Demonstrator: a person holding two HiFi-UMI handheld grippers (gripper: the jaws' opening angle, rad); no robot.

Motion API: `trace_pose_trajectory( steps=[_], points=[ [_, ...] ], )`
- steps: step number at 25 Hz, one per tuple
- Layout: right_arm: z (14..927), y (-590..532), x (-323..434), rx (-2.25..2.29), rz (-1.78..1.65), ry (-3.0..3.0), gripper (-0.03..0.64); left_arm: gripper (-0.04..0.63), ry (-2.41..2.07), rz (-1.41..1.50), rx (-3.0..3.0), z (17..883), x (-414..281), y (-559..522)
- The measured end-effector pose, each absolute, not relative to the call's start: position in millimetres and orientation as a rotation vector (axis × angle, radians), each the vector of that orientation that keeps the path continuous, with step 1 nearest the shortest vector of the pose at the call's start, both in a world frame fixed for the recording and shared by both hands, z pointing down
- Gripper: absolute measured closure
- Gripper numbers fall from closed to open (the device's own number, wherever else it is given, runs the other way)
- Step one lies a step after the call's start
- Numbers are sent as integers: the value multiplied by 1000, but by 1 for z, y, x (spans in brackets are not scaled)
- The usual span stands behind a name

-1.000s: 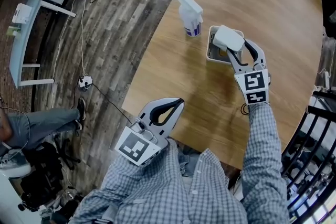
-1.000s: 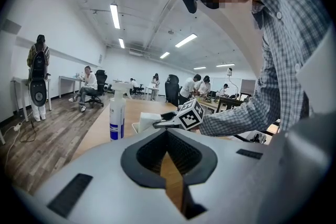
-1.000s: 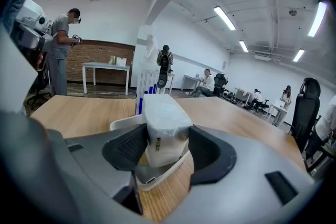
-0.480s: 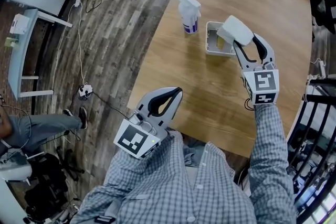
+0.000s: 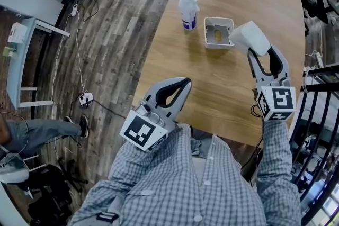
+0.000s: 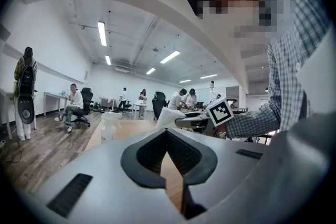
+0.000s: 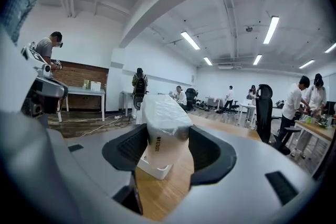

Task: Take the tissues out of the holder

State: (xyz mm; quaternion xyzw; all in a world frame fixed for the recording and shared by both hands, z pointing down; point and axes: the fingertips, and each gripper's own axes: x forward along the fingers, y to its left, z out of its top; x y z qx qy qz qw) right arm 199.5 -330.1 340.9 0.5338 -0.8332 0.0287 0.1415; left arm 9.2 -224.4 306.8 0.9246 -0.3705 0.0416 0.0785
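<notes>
Plainly, the pack was out of the holder: it hung in the air above the worktop, to the right of the holder and clear of it, pinched in the right tongs. The right gripper view showed the two pads pressing on the pack's opposite long sides, with most of its length standing out beyond the tips of the right tongs. The holder stood upright on the worktop, its well open to the camera, just beside a spray bottle. The left tongs were held low near the person's chest, off the worktop's edge, pressed together at the tips with nothing between them, as the left gripper view confirmed. The pack looked light and soft, a block of folded tissue in thin glossy film that creased where the light fell on it. It would likely give under a hard squeeze, and the film could slide against the pads. A hold across the narrow width, nearer the middle than the end, seemed safest. Taken close to one end, as here, the free length might sag or swing if the hand turned quickly. A firm, unhurried grip would probably suit it best.
</notes>
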Motion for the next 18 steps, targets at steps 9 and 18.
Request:
trace_pose_trajectory(
  steps=[9, 18],
  points=[
    [315, -257, 210, 1650, 65, -2352, 364, 588, -991, 101, 2829, 299, 15, -215],
    [315, -208, 213, 1792, 102, -2305, 363, 588, -904, 68, 2870, 298, 24, -212]
  ],
)
